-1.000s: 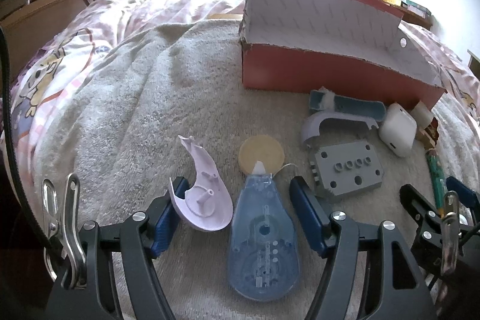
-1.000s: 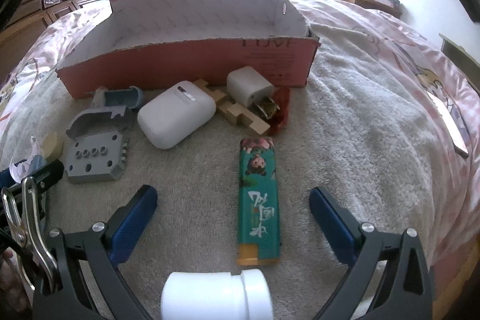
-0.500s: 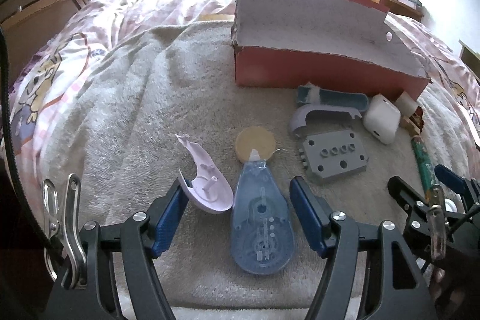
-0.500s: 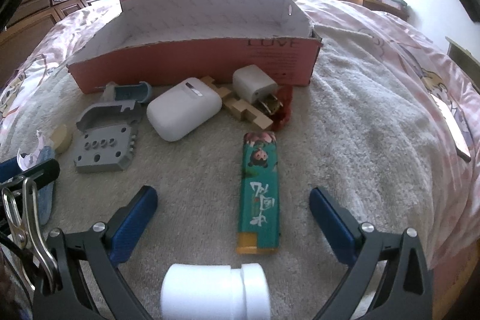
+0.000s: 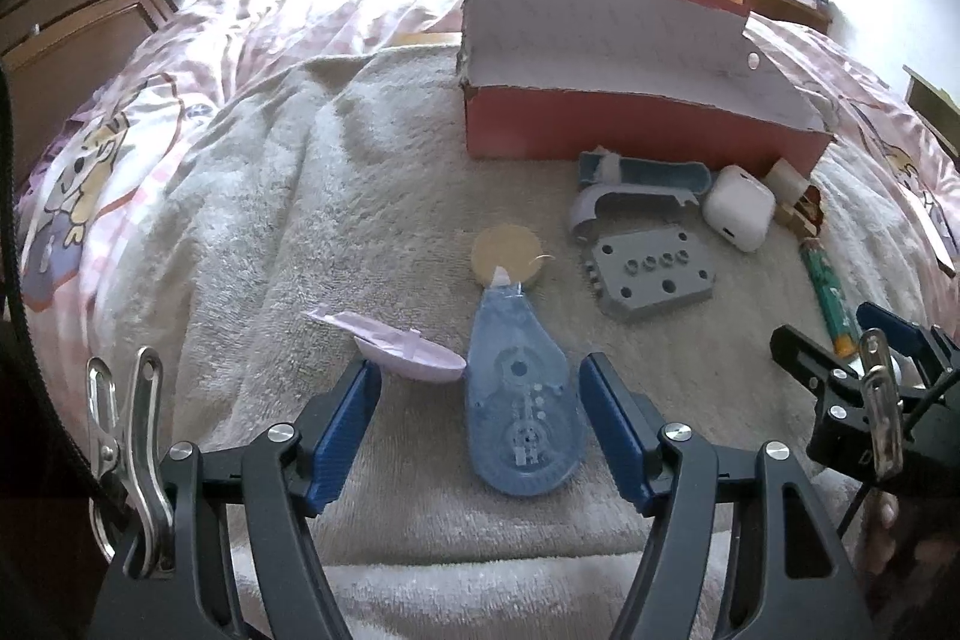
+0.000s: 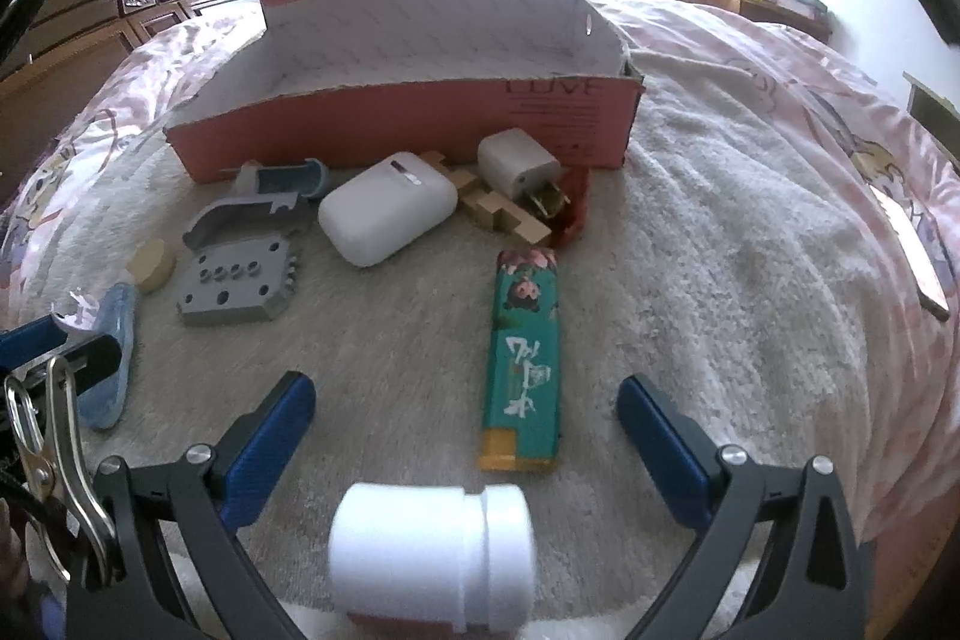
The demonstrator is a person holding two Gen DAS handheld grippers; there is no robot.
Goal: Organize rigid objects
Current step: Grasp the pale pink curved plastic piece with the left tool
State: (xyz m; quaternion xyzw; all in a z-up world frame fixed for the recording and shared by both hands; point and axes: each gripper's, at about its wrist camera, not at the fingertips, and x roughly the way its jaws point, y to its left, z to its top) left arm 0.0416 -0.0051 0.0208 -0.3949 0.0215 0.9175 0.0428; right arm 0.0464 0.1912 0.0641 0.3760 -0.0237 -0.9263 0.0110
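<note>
Both jaws stand spread, pinching nothing. The left gripper (image 5: 480, 412) straddles a blue tape dispenser (image 5: 521, 400) lying on the towel (image 5: 252, 232), a lilac shell (image 5: 408, 355) possibly touching its left finger. The right gripper (image 6: 465, 424) frames a green lighter (image 6: 525, 358) and white bottle (image 6: 432, 556) before the red box (image 6: 408, 124).

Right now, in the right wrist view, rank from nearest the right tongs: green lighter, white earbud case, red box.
1. green lighter, between the right tongs, right of centre.
2. white earbud case, beyond it, leftward.
3. red box, farthest back.
</note>
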